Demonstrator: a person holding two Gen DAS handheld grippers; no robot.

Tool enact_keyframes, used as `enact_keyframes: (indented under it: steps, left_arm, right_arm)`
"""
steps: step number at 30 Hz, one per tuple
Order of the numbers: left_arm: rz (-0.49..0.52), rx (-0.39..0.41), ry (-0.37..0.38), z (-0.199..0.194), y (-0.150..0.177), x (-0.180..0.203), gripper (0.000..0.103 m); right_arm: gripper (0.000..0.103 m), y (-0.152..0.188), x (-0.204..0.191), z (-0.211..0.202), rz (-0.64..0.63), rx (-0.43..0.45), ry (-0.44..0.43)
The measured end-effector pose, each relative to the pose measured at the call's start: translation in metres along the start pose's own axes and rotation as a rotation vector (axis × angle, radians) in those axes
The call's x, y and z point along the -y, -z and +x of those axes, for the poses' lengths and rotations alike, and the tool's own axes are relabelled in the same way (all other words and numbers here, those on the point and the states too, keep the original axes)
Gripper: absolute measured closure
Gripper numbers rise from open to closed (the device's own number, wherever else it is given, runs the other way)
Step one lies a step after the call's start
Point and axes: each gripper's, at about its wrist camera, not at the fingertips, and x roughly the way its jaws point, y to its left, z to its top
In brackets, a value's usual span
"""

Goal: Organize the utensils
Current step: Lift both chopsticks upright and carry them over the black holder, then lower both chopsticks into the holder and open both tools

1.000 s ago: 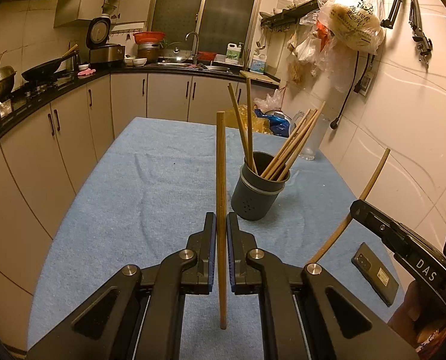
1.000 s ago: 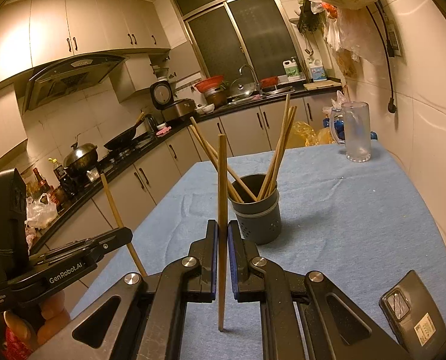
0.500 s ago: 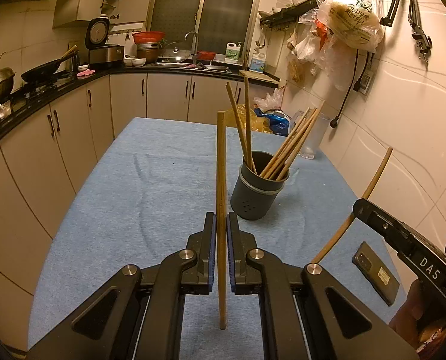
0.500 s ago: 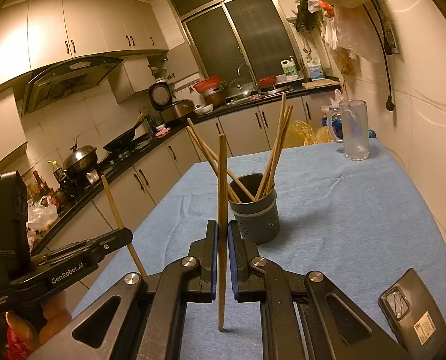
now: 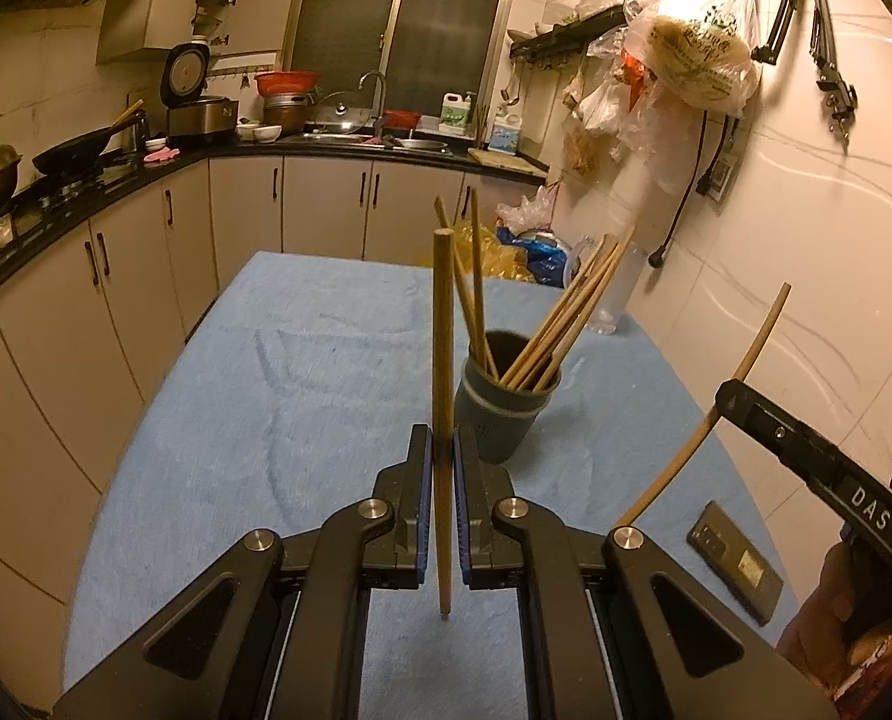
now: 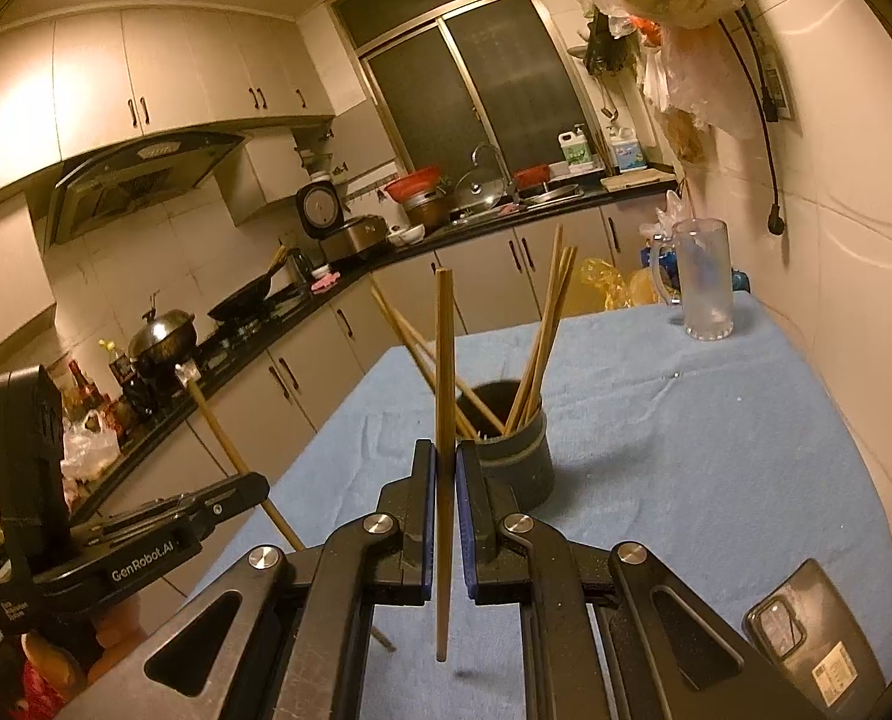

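Left wrist view: both claws clenched, one chopstick each, holder dead ahead.

My left gripper (image 5: 442,468) is clamped on a chopstick (image 5: 443,360) standing upright through the centre of the frame, long axis vertical. My right gripper (image 6: 444,474) pinches its own chopstick (image 6: 444,396) the same way. Beyond the tips, just right of centre in both views, sits the grey holder (image 5: 503,420) on the blue cloth (image 5: 302,372), already bristling with sticks. I judge neither hand clearly nearer; each needs its stick's lower end carried over the rim. A phone (image 5: 737,561) lies at lower right.
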Motion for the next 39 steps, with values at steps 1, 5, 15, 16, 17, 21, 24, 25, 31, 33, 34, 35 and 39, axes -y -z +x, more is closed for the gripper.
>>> enact_keyframes:
  steps: [1,5,15,16,17,21,24,25,31,33,34,35,39]
  left_arm:
    - [0.001,0.002,0.004,-0.001,-0.004,0.001,0.097]
    - [0.000,0.013,0.023,-0.001,-0.020,0.002,0.097]
    - [0.011,0.106,0.061,-0.003,-0.084,0.016,0.097]
    - [0.009,0.117,0.074,-0.001,-0.093,0.018,0.097]
    - [0.007,0.125,0.075,0.000,-0.097,0.019,0.097]
    - [-0.001,0.145,0.089,0.014,-0.120,0.026,0.097]
    - [-0.007,0.145,0.092,0.031,-0.129,0.030,0.097]
    - [-0.013,0.140,0.093,0.039,-0.130,0.031,0.097]
    - [-0.032,0.077,0.081,0.082,-0.123,0.026,0.097]
    - [-0.034,0.062,0.078,0.091,-0.117,0.023,0.097]
    - [-0.035,0.053,0.075,0.097,-0.115,0.022,0.097]
    - [-0.035,0.047,0.075,0.100,-0.112,0.020,0.097]
    - [-0.024,0.044,0.063,0.110,-0.106,0.018,0.097]
  right_arm:
    - [0.095,-0.004,0.001,-0.001,0.006,0.007,-0.001]
    - [0.095,-0.025,0.004,-0.003,0.011,0.039,0.008]
    - [0.095,-0.089,0.003,-0.005,0.019,0.152,0.032]
    - [0.095,-0.094,0.003,-0.004,0.018,0.164,0.036]
    - [0.095,-0.100,0.004,-0.002,0.015,0.174,0.046]
    - [0.095,-0.118,0.008,0.013,0.020,0.190,0.061]
    - [0.095,-0.124,0.014,0.029,0.025,0.187,0.080]
    - [0.095,-0.125,0.015,0.033,0.022,0.185,0.083]
    - [0.095,-0.116,0.026,0.071,0.012,0.123,0.110]
    - [0.095,-0.111,0.029,0.081,0.012,0.098,0.114]
    - [0.095,-0.108,0.031,0.086,0.014,0.084,0.114]
    - [0.095,-0.105,0.032,0.090,0.018,0.070,0.113]
    - [0.095,-0.092,0.036,0.104,0.025,0.021,0.107]
